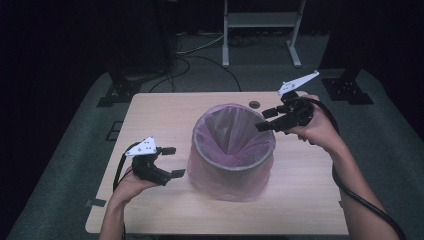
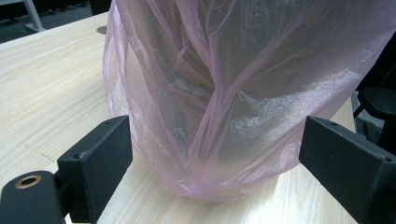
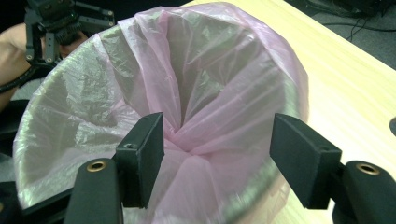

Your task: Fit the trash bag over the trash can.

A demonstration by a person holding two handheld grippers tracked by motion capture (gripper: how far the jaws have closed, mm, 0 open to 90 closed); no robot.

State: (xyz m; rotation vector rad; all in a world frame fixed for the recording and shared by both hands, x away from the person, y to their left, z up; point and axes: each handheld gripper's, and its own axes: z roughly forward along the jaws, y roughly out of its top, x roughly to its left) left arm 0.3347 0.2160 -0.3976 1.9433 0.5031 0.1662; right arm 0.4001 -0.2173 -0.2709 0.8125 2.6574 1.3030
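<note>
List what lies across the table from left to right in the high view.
left gripper → bin lined with a pink bag → right gripper, which reaches over the bin's right rim.

Pink bag (image 3: 196, 84) lining the bin (image 3: 261, 186) between wide-apart black jaws; wooden table (image 3: 345, 84) beyond

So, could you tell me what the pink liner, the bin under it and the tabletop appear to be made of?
Pink liner: thin plastic film, translucent and slightly glossy; it crinkles and the wall shows through.
Bin: a rigid grey cylinder; the rim glints a little through the film, so metal or hard plastic, I cannot say which.
Tabletop: pale wood-grain surface, matte, probably laminate, judging by the even grain lines.
</note>
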